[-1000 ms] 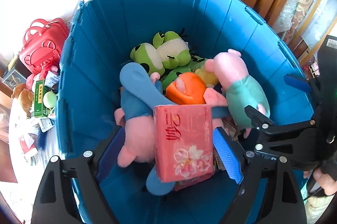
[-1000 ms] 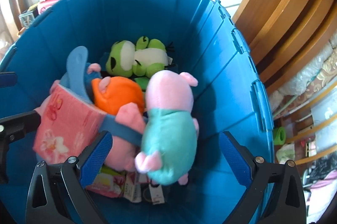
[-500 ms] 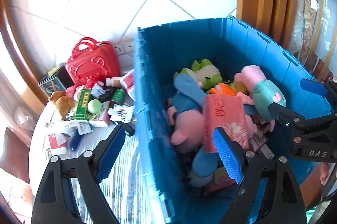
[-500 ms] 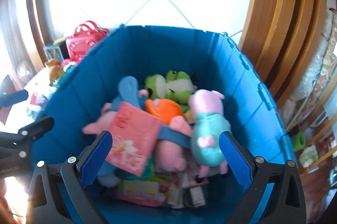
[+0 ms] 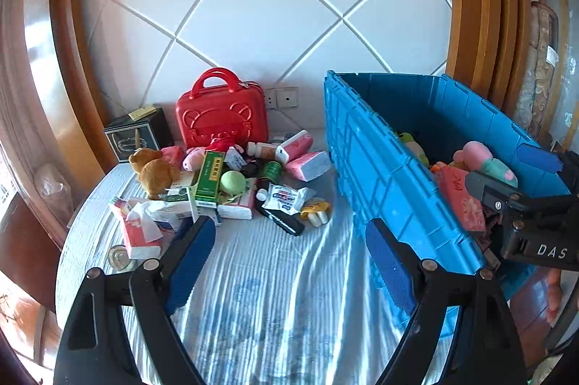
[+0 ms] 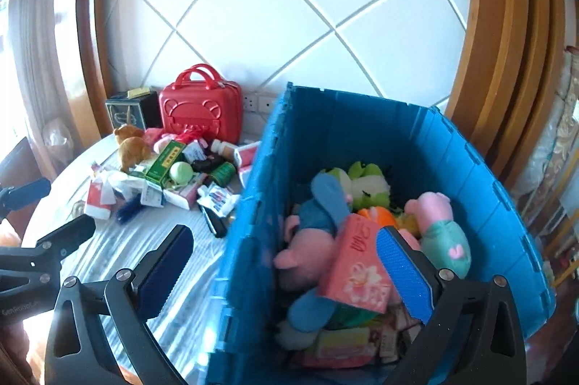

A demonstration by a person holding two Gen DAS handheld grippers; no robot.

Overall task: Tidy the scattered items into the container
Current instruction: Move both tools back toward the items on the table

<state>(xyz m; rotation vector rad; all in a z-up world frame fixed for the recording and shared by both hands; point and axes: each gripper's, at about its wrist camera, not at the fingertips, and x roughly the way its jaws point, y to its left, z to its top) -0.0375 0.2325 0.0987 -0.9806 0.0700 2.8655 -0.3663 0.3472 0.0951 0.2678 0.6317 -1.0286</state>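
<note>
The crate stands on the table, right of the scattered pile. Behind the pile, against the wall, sits the case, with a box to its left. Plush toys and a tissue pack lie in the crate

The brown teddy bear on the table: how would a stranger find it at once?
Start at the red suitcase by the wall, then look left and slightly nearer, beside the black box. The brown teddy bear sits at the pile's left edge, the only brown, furry item there.
</note>
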